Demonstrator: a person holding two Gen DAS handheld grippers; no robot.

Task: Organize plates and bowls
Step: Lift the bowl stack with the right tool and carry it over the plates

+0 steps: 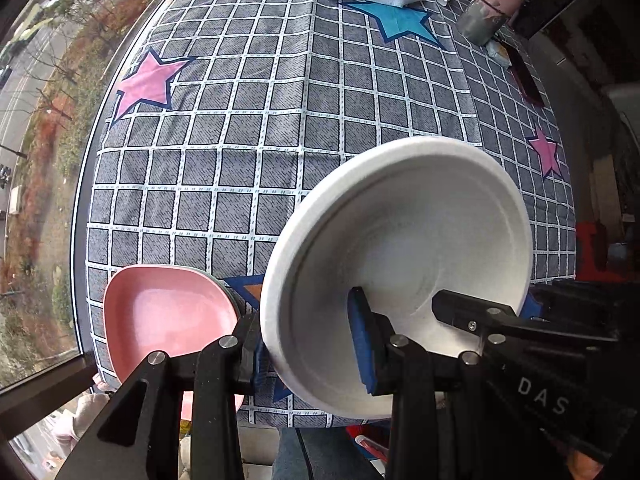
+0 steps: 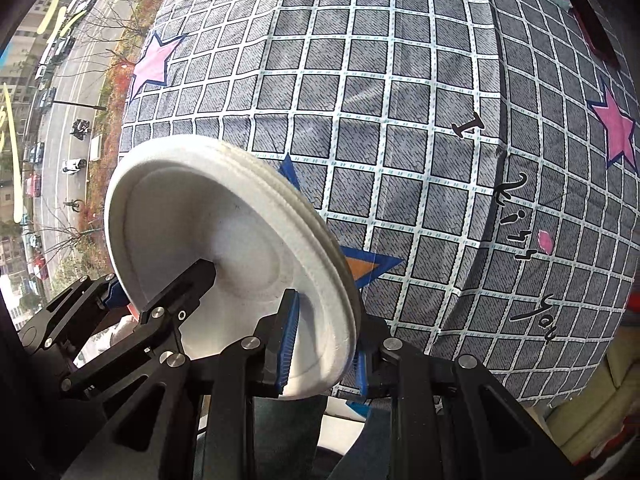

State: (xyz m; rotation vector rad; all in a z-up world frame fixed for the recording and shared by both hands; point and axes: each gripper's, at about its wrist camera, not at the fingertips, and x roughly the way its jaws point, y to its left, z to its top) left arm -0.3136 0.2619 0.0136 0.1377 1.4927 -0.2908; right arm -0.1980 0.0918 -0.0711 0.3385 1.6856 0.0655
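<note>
A: The worktop (image 1: 280,128), under its checked star cloth, fills most of both views. The white plates (image 1: 400,272) sit lower centre in the left view, tilted up off the cloth. Both tongs hold them?

B: The left tongs (image 1: 308,352) are pinched on the rim at lower centre. The right tongs (image 2: 324,344) clamp the opposite edge in their own view, where the ridged rim looks like several stacked plates (image 2: 224,240), though the blur leaves the count unsure.

A: So the step is carrying the stack. Next?

B: Likely lowering it flat onto a bare patch, both tongs letting go together so it doesn't tip.

A: And the pink bowl (image 1: 168,316), lower left?

B: Resting on the worktop edge, nothing inside. The plates carry nothing either.
</note>
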